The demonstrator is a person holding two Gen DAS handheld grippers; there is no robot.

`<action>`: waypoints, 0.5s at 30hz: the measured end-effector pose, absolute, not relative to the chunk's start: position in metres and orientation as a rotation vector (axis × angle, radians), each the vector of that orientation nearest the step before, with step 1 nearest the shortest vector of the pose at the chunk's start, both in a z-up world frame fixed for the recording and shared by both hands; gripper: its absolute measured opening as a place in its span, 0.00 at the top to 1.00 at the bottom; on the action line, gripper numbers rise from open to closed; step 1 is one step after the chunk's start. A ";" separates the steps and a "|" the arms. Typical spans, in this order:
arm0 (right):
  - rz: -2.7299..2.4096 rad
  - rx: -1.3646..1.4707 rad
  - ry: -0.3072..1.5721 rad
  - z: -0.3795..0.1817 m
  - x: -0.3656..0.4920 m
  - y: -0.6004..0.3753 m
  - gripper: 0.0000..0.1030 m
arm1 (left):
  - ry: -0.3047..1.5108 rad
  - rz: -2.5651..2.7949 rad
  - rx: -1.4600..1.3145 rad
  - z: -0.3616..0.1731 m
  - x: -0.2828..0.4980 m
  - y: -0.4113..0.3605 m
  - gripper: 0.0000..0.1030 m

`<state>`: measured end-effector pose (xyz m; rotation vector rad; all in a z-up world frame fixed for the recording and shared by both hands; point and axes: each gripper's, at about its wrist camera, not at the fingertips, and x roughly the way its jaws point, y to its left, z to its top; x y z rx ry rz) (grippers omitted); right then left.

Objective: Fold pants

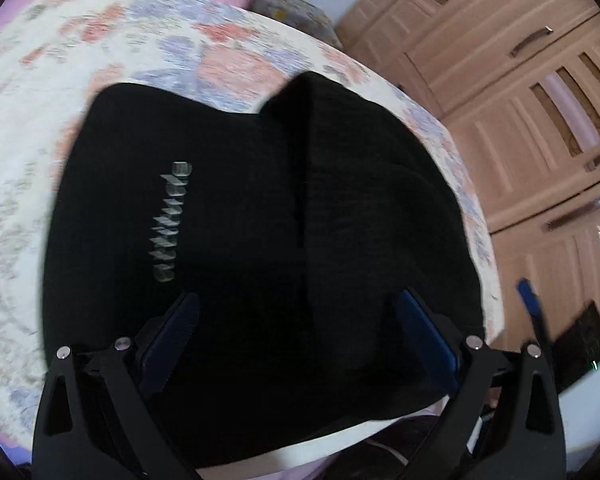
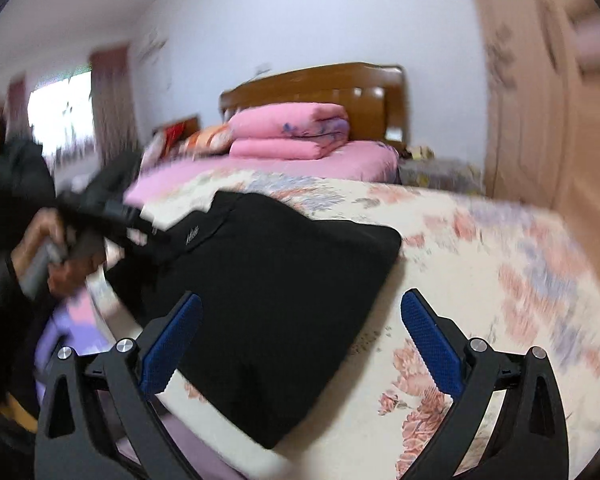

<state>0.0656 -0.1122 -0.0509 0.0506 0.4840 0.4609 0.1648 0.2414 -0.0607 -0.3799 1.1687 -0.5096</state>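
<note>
Floral bed cover (image 2: 480,248) carries the black pants (image 1: 240,240), already folded compact. Both left tongs (image 1: 296,320) and right tongs (image 2: 300,320) are released; smooth edges gently, without dragging layers.

The grey lettering (image 1: 171,222) printed on the folded black fabric pants (image 1: 260,240) is too smeared to be read in the left wrist view. In the right wrist view the left black two-finger gripper (image 2: 116,216) at mid left is blurred badly, so its jaws can't be made out. The beige wooden wardrobe (image 2: 540,100) is streaked and cut off at the right edge. The flowered cream bedspread (image 2: 480,280) is partly hidden under the pants.
</note>
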 end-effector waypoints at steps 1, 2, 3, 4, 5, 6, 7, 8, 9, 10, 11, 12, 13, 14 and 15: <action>0.456 0.106 0.511 -0.055 0.075 -0.122 0.06 | 1.170 -0.570 -0.418 -0.059 0.166 0.235 0.05; 0.453 0.126 0.525 -0.059 0.084 -0.116 0.06 | 1.162 -0.598 -0.435 -0.057 0.167 0.231 0.05; 0.452 0.141 0.537 -0.060 0.089 -0.115 0.06 | 1.150 -0.609 -0.435 -0.053 0.167 0.226 0.05; 0.449 0.139 0.545 -0.062 0.097 -0.111 0.06 | 1.137 -0.612 -0.430 -0.049 0.167 0.222 0.05; 0.432 0.120 0.548 -0.062 0.104 -0.104 0.06 | 1.121 -0.624 -0.439 -0.044 0.168 0.219 0.05; 0.422 0.096 0.554 -0.063 0.109 -0.094 0.06 | 1.110 -0.639 -0.451 -0.042 0.169 0.217 0.05; 0.411 0.051 0.567 -0.060 0.121 -0.084 0.06 | 1.105 -0.647 -0.457 -0.042 0.169 0.217 0.05; 0.404 0.027 0.574 -0.059 0.128 -0.076 0.06 | 1.108 -0.646 -0.460 -0.043 0.170 0.217 0.05; 0.392 0.008 0.586 -0.057 0.138 -0.073 0.06 | 1.112 -0.645 -0.469 -0.046 0.170 0.219 0.05; 0.364 -0.013 0.612 -0.054 0.153 -0.067 0.06 | 1.114 -0.648 -0.486 -0.047 0.170 0.220 0.05; 0.333 -0.037 0.639 -0.055 0.169 -0.061 0.06 | 1.111 -0.662 -0.517 -0.050 0.170 0.223 0.05; 0.312 -0.073 0.665 -0.056 0.183 -0.054 0.06 | 1.106 -0.672 -0.541 -0.050 0.170 0.226 0.05; 0.303 -0.143 0.716 -0.064 0.202 -0.040 0.06 | 1.096 -0.677 -0.567 -0.052 0.169 0.229 0.05; 0.305 -0.192 0.753 -0.071 0.213 -0.029 0.06 | 1.090 -0.682 -0.585 -0.053 0.171 0.234 0.05; 0.322 -0.224 0.779 -0.079 0.221 -0.018 0.06 | 1.085 -0.688 -0.600 -0.055 0.171 0.234 0.05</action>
